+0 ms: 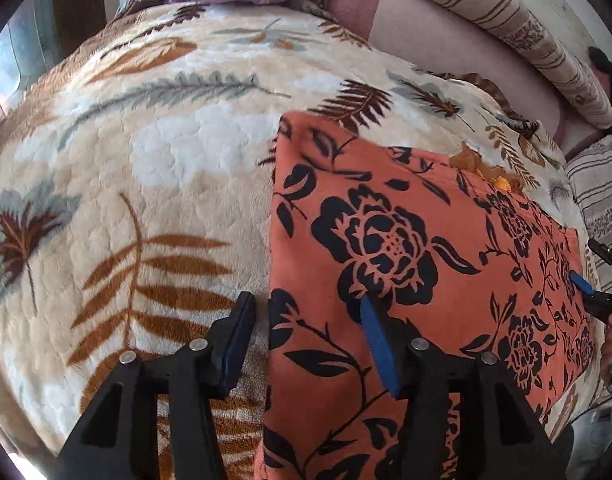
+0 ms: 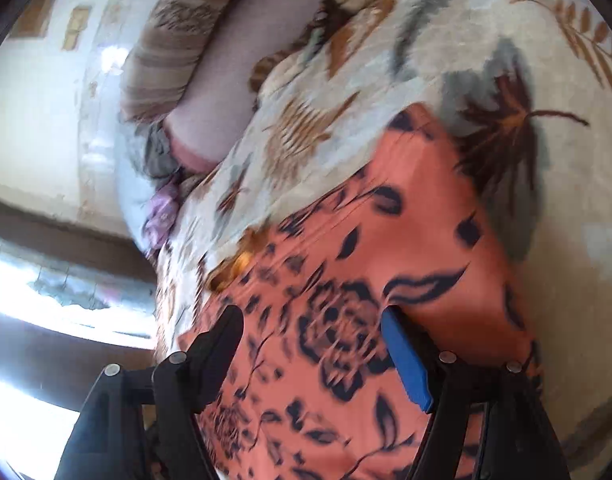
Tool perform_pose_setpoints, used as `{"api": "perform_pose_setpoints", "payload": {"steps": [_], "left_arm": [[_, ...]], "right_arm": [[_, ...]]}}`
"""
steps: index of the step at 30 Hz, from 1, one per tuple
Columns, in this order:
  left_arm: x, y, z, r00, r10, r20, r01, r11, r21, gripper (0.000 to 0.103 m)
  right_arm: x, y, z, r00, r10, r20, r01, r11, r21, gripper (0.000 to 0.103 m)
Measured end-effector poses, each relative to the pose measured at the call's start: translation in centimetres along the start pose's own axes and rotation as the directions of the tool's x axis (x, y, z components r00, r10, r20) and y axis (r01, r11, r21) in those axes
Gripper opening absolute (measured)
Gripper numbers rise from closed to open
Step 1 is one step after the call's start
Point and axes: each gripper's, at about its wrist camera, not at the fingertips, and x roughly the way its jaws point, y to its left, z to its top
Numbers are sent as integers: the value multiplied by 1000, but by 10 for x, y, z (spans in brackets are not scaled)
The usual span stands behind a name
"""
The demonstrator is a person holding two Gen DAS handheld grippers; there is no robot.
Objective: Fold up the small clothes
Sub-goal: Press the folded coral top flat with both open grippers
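Setting: a plush cream blanket printed with brown and grey leaves point(image 1: 154, 184) covers a bed; a striped beige bolster cushion point(image 1: 517, 36) lies at the far right.

Garment: an orange cloth with black rose print point(image 1: 405, 240) lies flat on the right half of the blanket, its outline roughly rectangular with a straight left edge, so it looks already partly folded. A small rumpled orange scrap shows at its far edge.

Left gripper point(image 1: 306, 320): jaws spread wide and holding nothing. It sits low and near, straddling the garment's left edge, with the left finger over bare blanket and the blue-padded right finger over the cloth.

Right gripper point(image 2: 311, 336): also released, jaws wide, poised over the right part of the garment. Its view is motion-blurred, so whether the fingers touch the cloth is hard to say.

Pose: both tools point away from the person, low over the near side, well apart from each other.

Risk: closing the left jaws here could pinch the plush blanket along with the cloth edge, dragging both. Taking only the top layer would pull the fold open. Uneven lifting between the two tools could skew the next crease.
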Motion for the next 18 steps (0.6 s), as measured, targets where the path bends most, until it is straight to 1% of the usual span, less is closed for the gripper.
{"api": "perform_pose_setpoints", "payload": {"steps": [1,2,4,5,8,9,11,13,15,18], "left_arm": [[-4,2,0,1000,-6,5,6,1000,-14,58],[-8,2,1,1000,9,4,-9,1000,-20,58],[-19,-1,1,999,42,27,-42,999,-20,59],[-25,-3,0,998,53,35,-52,998,-17,60],[-45,-7,-9,996,60,66,-59,998,-28,68],[-52,-10,-12,995,63,77,-61,998,-29,69],[-62,-16,-21,994,58,94,-56,998,-22,71],[-68,-25,-27,993,58,100,-58,998,-4,71],[-70,-36,-32,993,55,100,-57,998,20,72],[-73,-50,-39,994,39,99,-44,998,50,72]], "right_arm": [[-4,-3,5,1000,23,14,-24,999,45,75],[-12,0,6,999,23,40,-25,998,51,75],[-30,15,-2,996,43,80,-42,999,-15,76],[-37,22,-11,995,61,74,-58,997,-43,77],[-56,29,-52,996,84,31,-81,993,-87,80],[-61,28,-69,997,76,15,-74,992,-99,84],[-72,23,-105,998,62,-7,-63,992,-109,85],[-80,12,-137,998,54,-29,-56,994,-91,87],[-86,-2,-161,998,36,-42,-38,998,-58,87],[-90,-23,-177,999,19,-35,-19,1000,3,87]]}}
